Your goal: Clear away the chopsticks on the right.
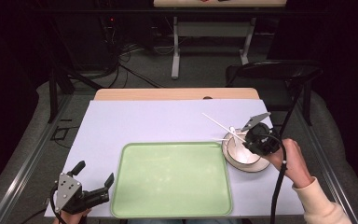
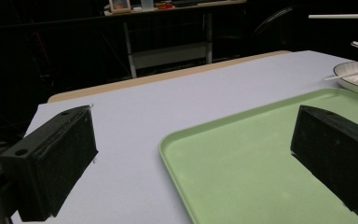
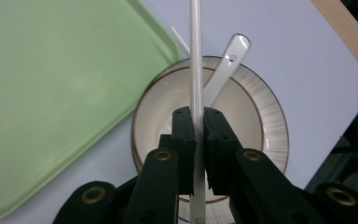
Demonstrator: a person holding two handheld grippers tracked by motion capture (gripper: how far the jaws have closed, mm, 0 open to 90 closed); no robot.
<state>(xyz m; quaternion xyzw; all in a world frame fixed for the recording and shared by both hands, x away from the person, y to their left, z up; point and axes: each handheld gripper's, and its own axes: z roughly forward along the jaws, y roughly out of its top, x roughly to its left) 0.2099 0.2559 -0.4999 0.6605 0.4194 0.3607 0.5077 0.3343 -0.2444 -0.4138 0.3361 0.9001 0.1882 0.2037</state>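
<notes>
We've got one white chopstick point(image 3: 196, 60) pinched between the pads of the right gripper point(image 3: 196, 128), jaws pressed tight on it about partway along its length, so the long end sticks out past the jaws and a short bit trails back underneath; it's lifted off the table, hanging over the bowl point(image 3: 158, 112); our guess is the grip sits mid-stick so it doesn't swing or tip while it's carried.

In the high view there's a second chopstick point(image 1: 226, 138) lying across the plate's near-left rim, so that's two chopsticks total, one in the air and one waiting; one white spoon point(image 3: 223, 70) leans in the bowl with its handle poking out over the rim, and the one bowl sits on one ribbed plate point(image 3: 270, 126) with a dark edge line.

Just left of the plate is one green tray point(image 1: 172, 179), nothing on it; looks to us like that's where the tableware is meant to land, since it's parked right next to the stack.

The left gripper point(image 1: 93, 175) is down at the tray's near-left corner, jaws spread wide with nothing between them, probably just waiting its turn; everything rests on the pale sheet covering the table point(image 1: 144, 119).
</notes>
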